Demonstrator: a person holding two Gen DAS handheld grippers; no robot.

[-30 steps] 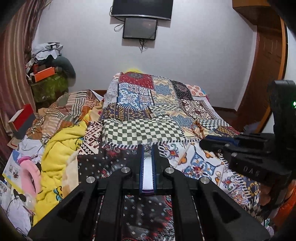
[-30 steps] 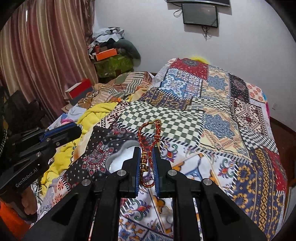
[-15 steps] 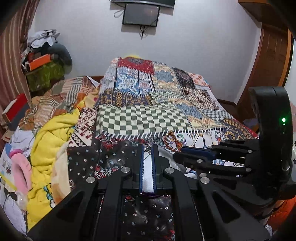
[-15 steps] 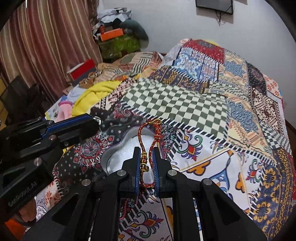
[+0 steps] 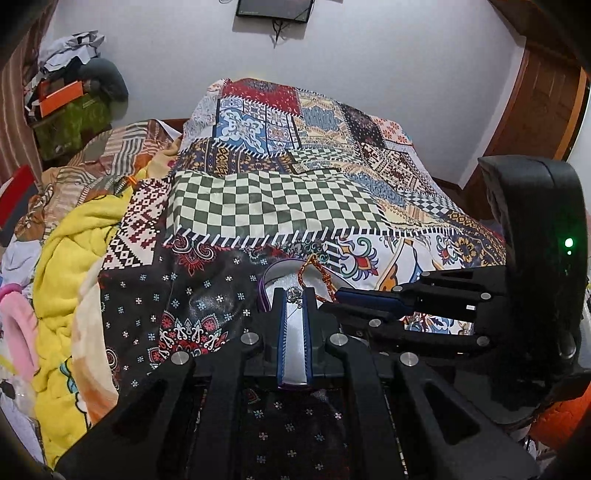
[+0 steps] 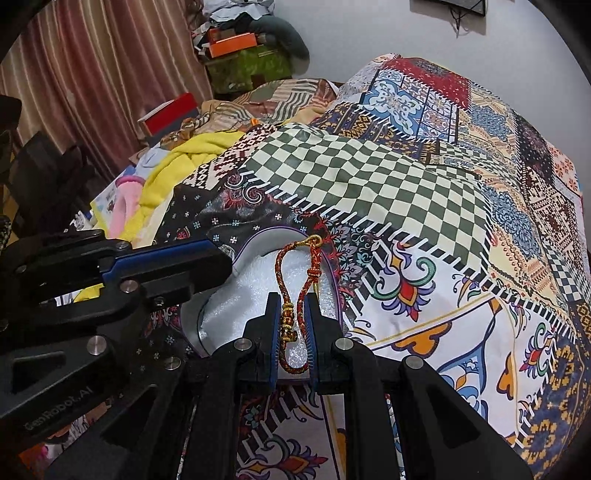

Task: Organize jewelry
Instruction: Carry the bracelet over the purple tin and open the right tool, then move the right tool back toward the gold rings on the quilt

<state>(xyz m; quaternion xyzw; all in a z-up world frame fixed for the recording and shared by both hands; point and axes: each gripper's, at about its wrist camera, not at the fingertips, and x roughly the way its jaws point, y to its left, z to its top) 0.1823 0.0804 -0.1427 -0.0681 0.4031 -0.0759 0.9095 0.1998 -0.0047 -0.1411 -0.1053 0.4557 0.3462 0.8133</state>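
Note:
My right gripper (image 6: 291, 300) is shut on a red-and-gold cord bracelet (image 6: 281, 266). The bracelet's loop and gold clasp hang forward over a purple-rimmed box (image 6: 240, 308) lined with white foam, lying on the patchwork bedspread (image 6: 369, 177). My left gripper (image 5: 293, 295) is shut on a small silver pendant (image 5: 292, 293), with a white strip showing between its blue pads. It sits at the box's left edge, tip to tip with the right gripper (image 5: 332, 298). From the left wrist view the bracelet (image 5: 314, 263) arches over the box's rim (image 5: 263, 284).
A yellow blanket (image 5: 70, 258) and striped cloths are heaped on the bed's left side. Beyond them stand boxes and a cluttered green crate (image 5: 70, 118) by the curtain. A wooden door (image 5: 535, 103) is at the right, and a screen (image 5: 273, 9) hangs on the far wall.
Both grippers have dropped toward the bed and closed in on each other. The bracelet now hangs over the foam-lined box, and the left gripper's tip has reached the box's left edge.

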